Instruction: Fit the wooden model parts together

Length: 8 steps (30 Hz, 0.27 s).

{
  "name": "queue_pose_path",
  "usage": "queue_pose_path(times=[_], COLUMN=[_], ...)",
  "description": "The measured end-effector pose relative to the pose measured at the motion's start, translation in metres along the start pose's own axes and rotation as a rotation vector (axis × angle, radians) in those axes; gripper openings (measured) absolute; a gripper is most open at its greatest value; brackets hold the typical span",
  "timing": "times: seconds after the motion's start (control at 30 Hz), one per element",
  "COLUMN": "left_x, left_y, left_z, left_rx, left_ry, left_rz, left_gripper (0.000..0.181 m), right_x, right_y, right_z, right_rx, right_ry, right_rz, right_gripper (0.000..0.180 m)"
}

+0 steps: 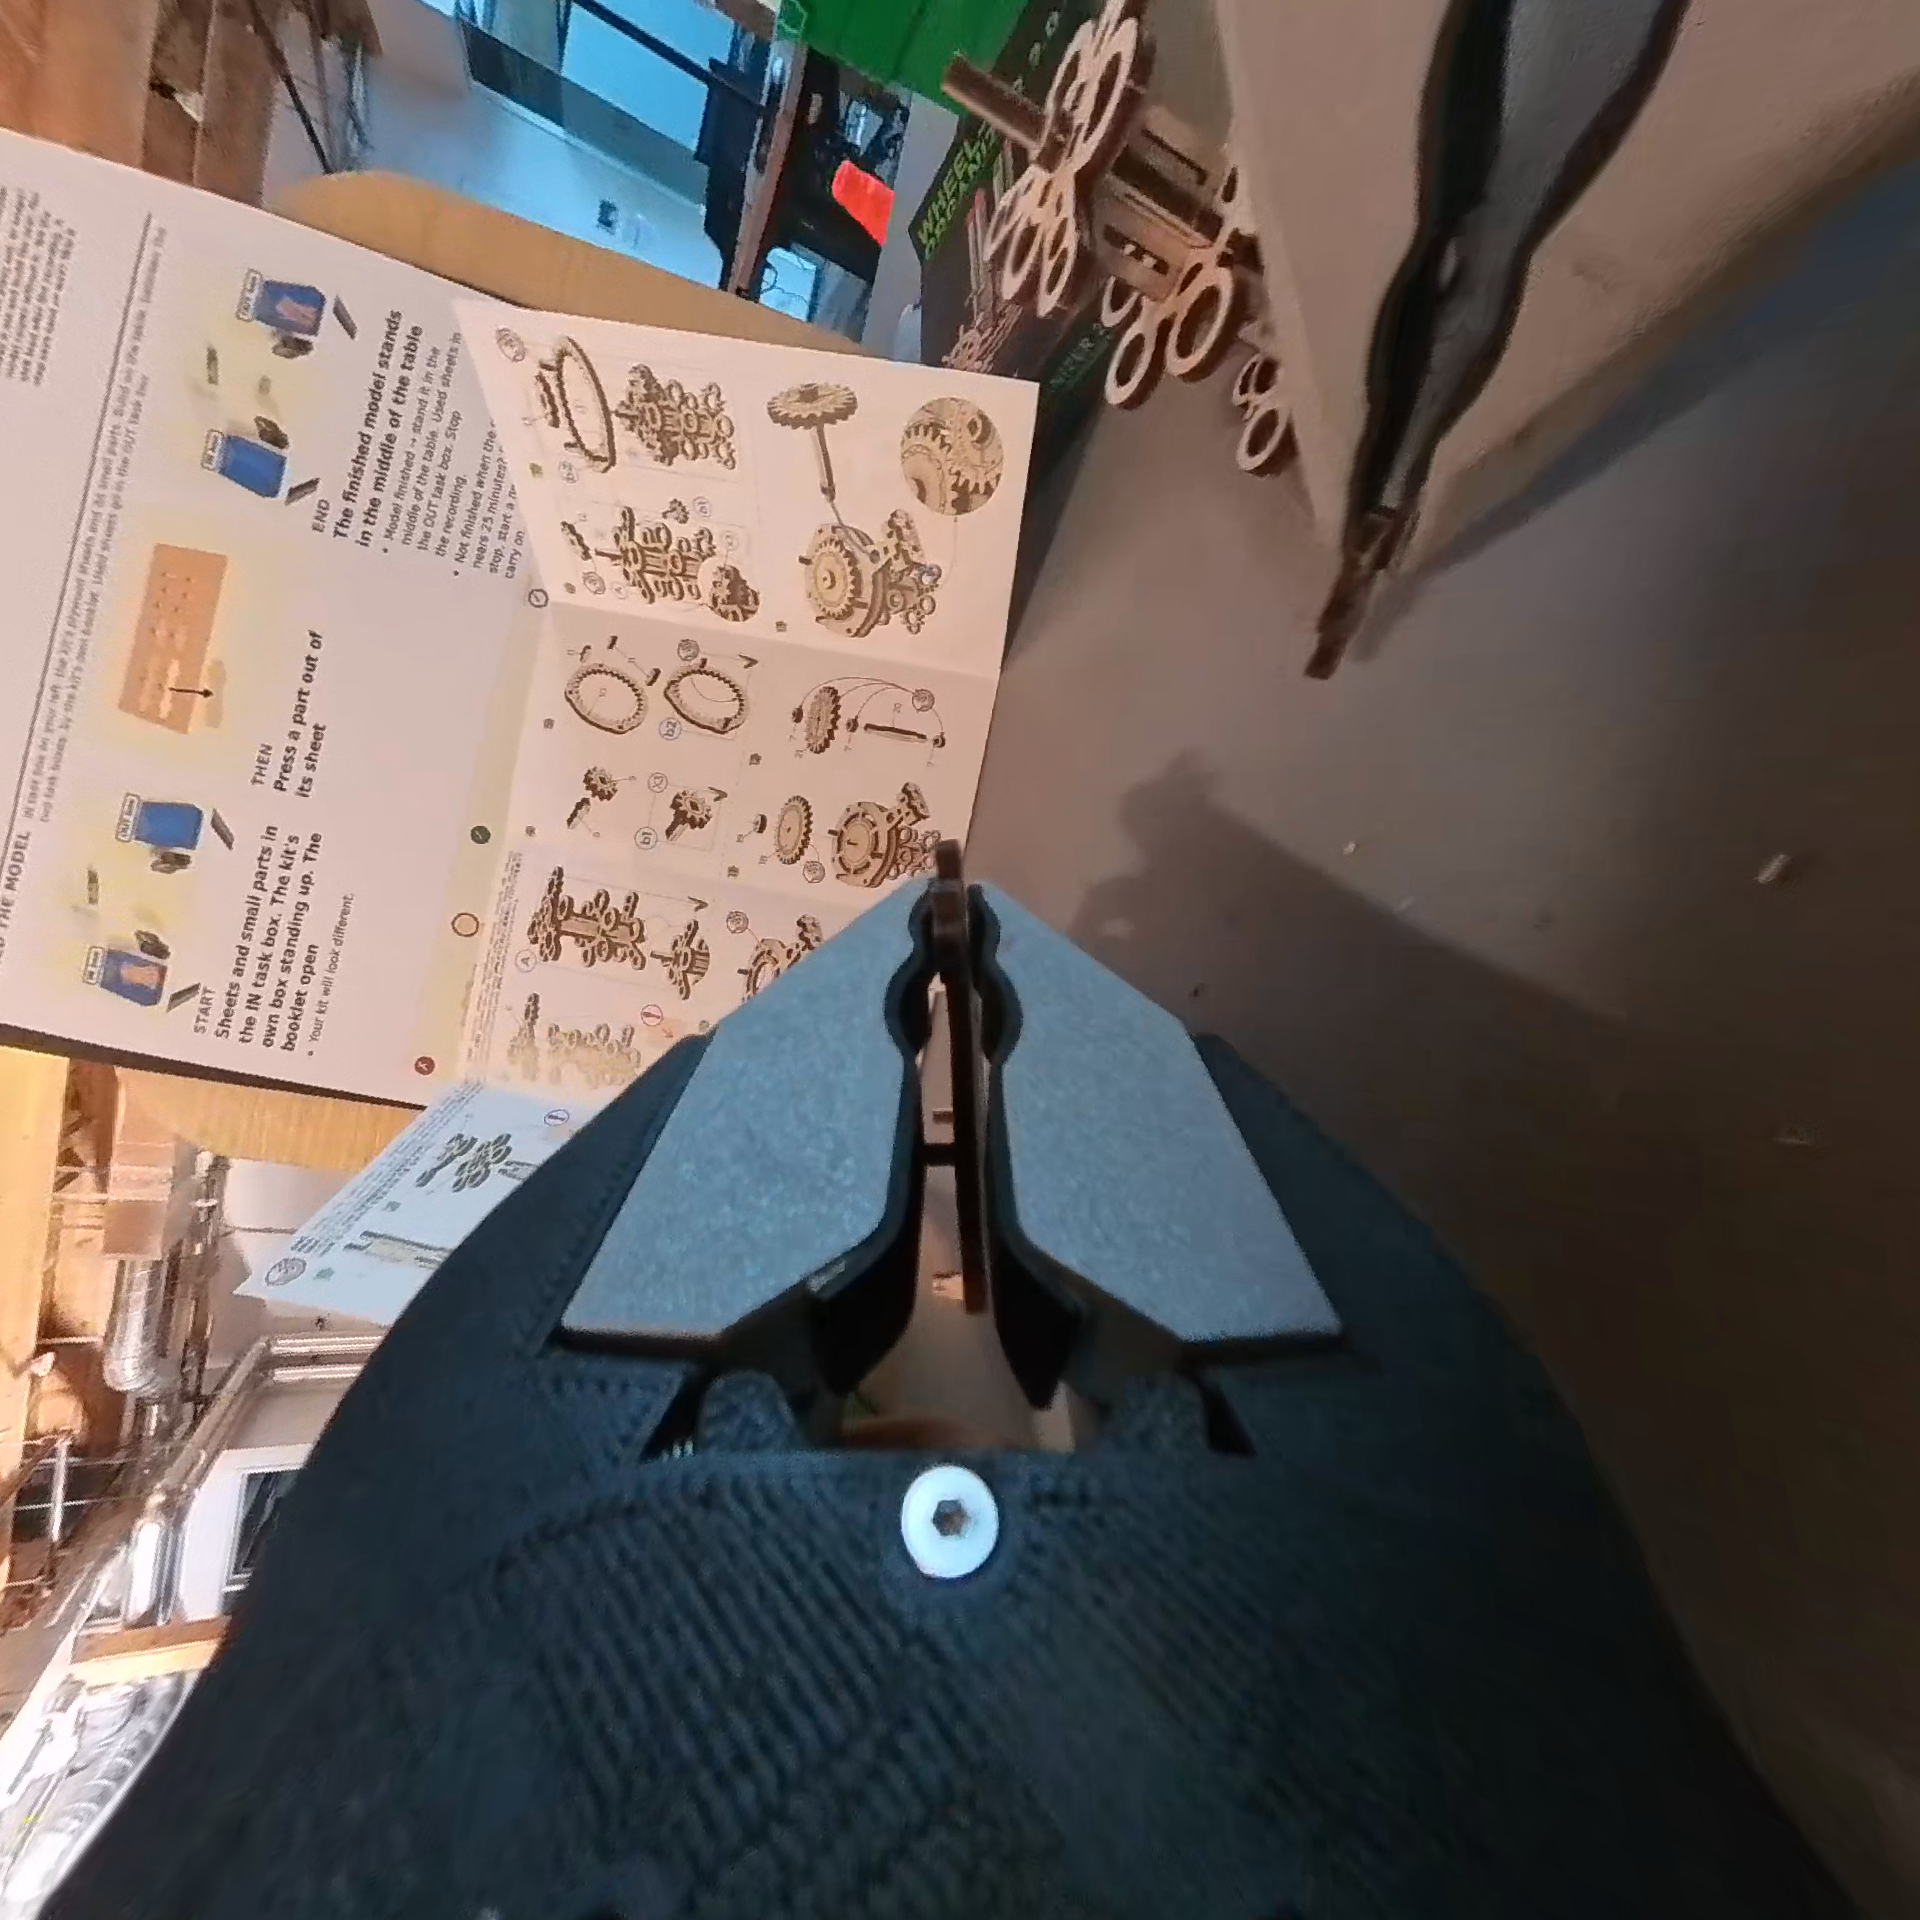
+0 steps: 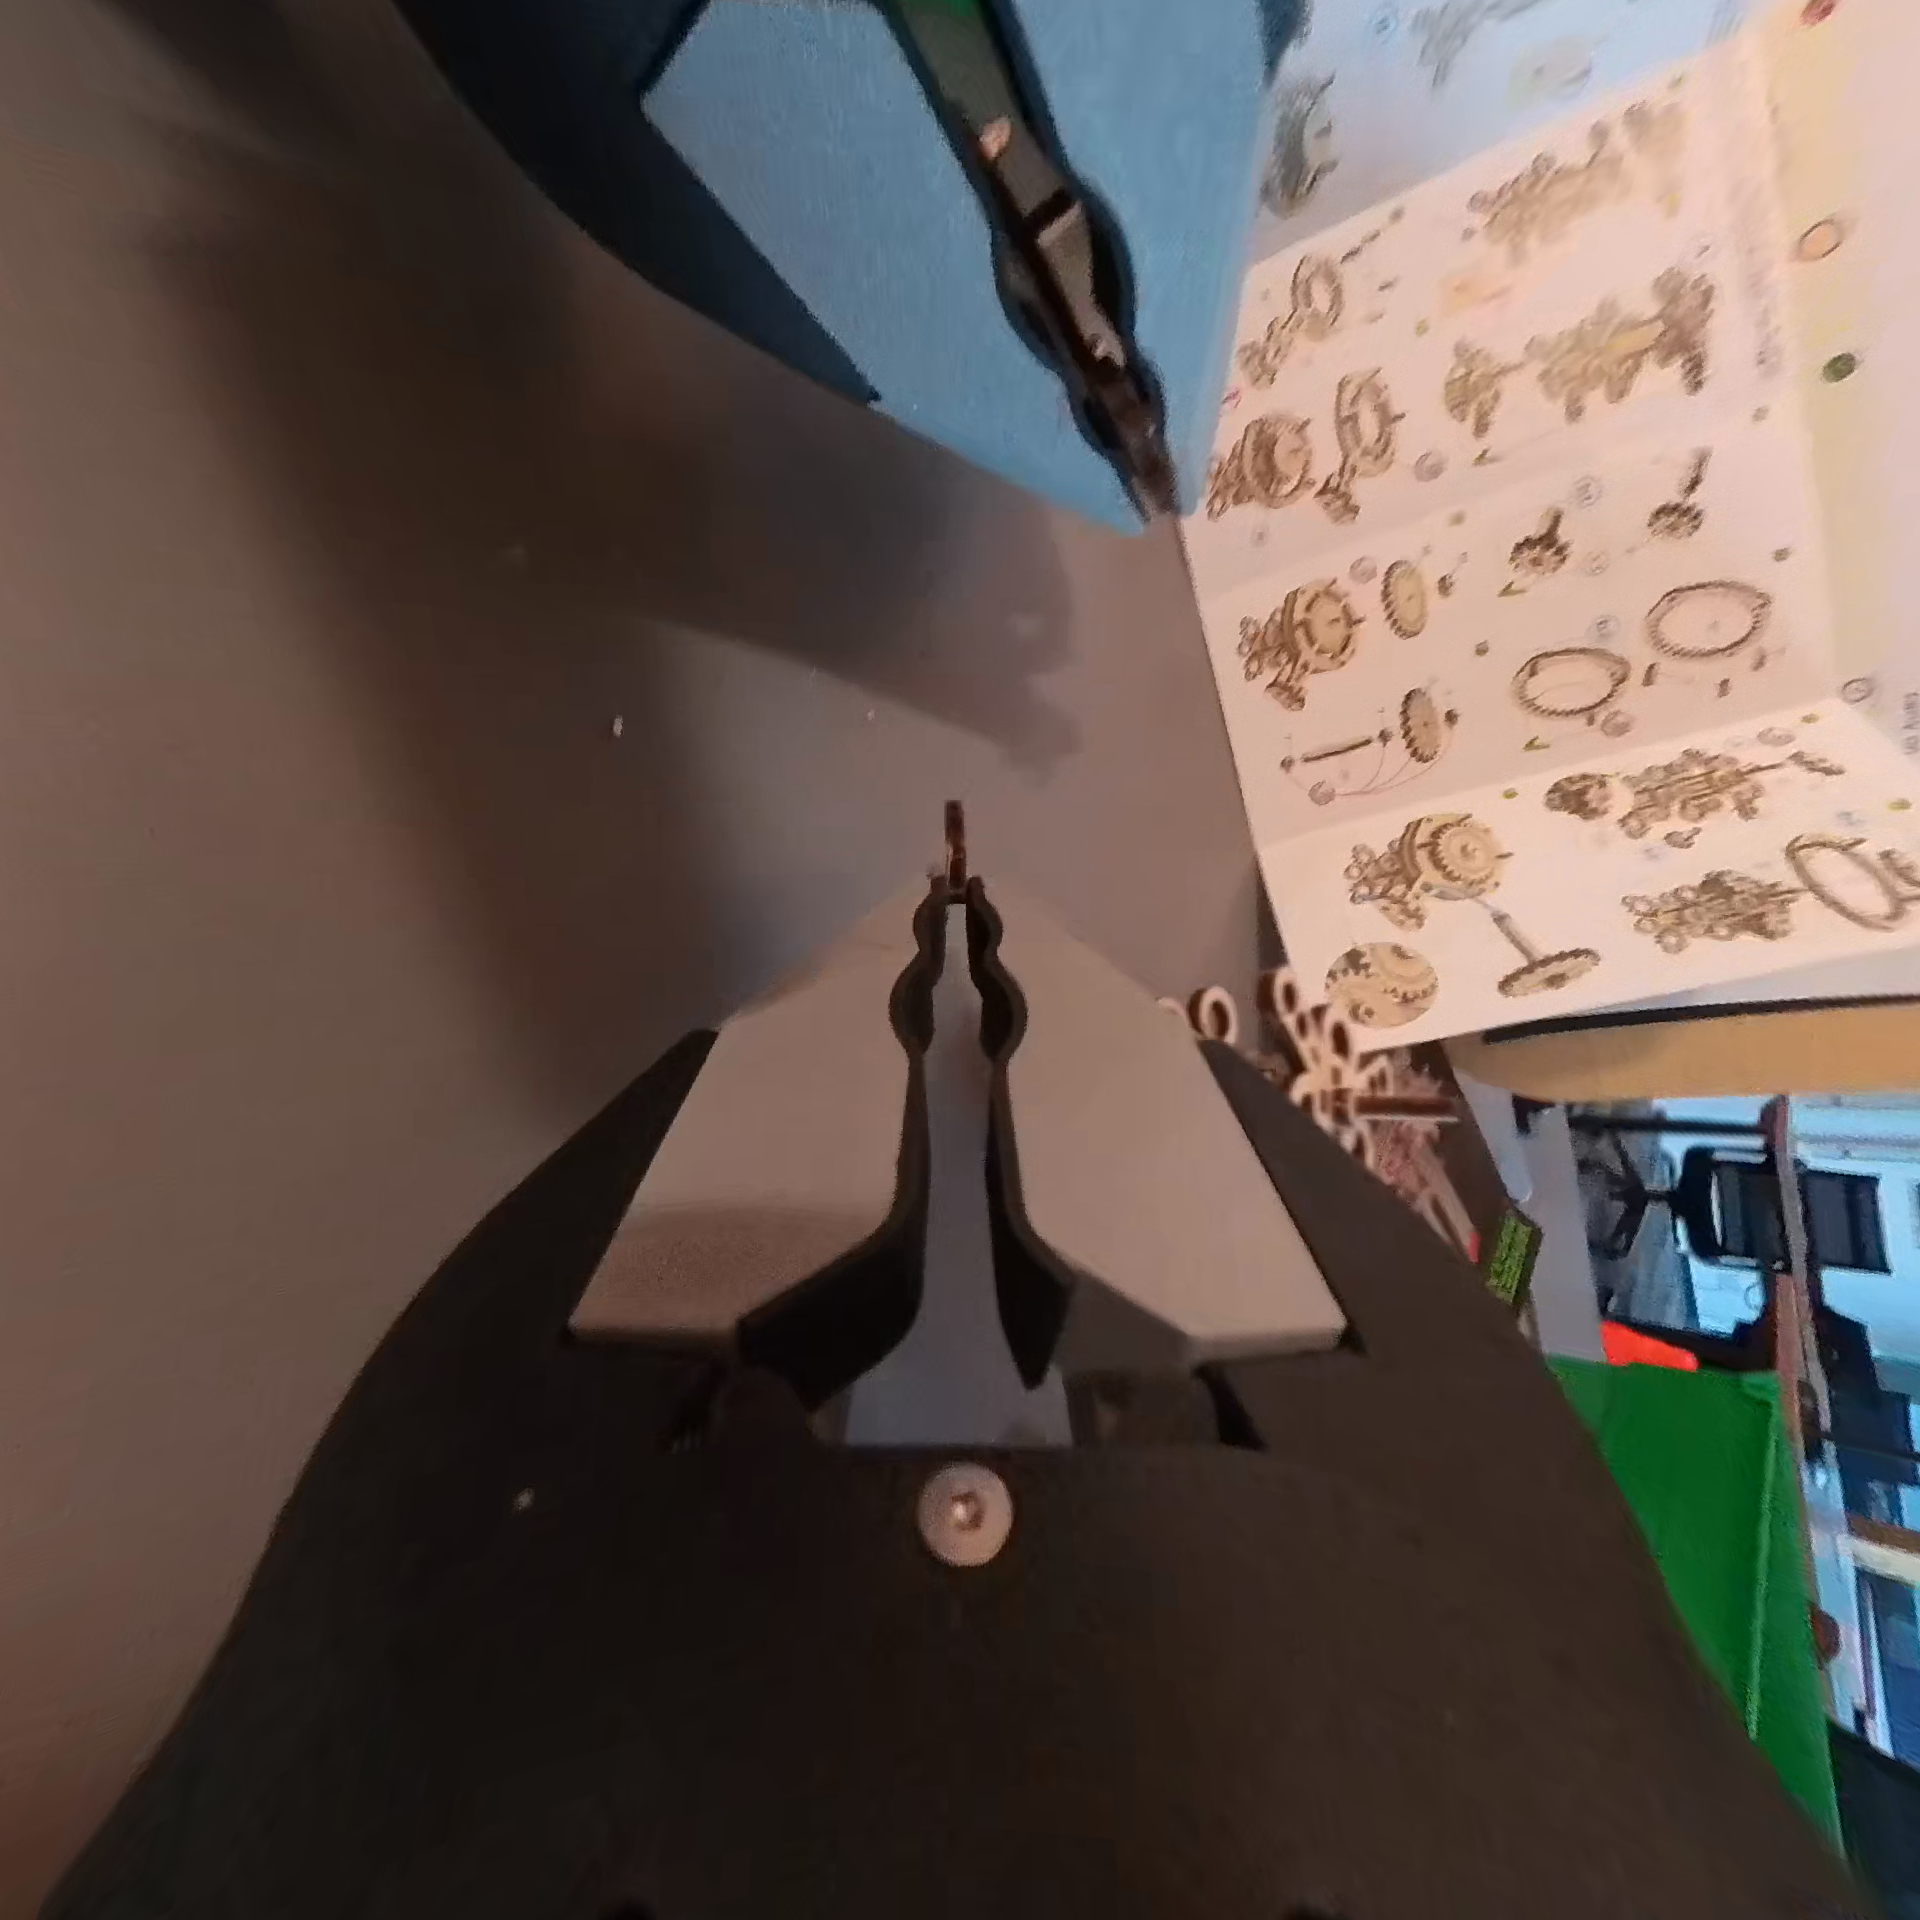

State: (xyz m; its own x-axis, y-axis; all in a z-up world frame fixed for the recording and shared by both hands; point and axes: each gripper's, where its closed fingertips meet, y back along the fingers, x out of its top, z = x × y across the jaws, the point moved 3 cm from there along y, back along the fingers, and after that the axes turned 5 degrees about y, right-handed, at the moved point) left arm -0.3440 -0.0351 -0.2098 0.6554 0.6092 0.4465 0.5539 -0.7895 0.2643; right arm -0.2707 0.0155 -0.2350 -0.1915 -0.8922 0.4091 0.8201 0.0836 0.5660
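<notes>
My left gripper [image 1: 951,896] is shut on a thin dark flat wooden part [image 1: 964,1091], seen edge-on, its tip poking out past the fingertips. My right gripper [image 2: 954,885] is shut on a small wooden piece [image 2: 954,836] that sticks out past its tips. Both are held above the grey table [image 1: 1455,935]. In the left wrist view the right gripper [image 1: 1345,613] shows at the upper right. In the right wrist view the left gripper [image 2: 1148,483] shows at the top. The partly built wooden model [image 1: 1132,208] of ringed plates stands farther off; it also shows in the right wrist view [image 2: 1320,1049].
An open assembly booklet [image 1: 748,623] lies on the table beside a printed instruction sheet [image 1: 260,623]; the booklet also shows in the right wrist view [image 2: 1558,644]. A dark green kit box [image 1: 966,229] stands behind the model. Room furniture lies beyond the table edge.
</notes>
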Motion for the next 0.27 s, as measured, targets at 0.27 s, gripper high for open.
queue_pose_path(times=[0.27], left_x=[-0.009], left_y=[-0.002], left_z=[0.000], left_rx=[-0.031], left_ry=[0.015], left_rz=[-0.011], left_gripper=[0.000], right_x=[0.011], right_y=[-0.002], right_z=[-0.021], right_rx=[0.261], right_ry=[-0.210], right_rz=[0.017], right_gripper=[0.000])
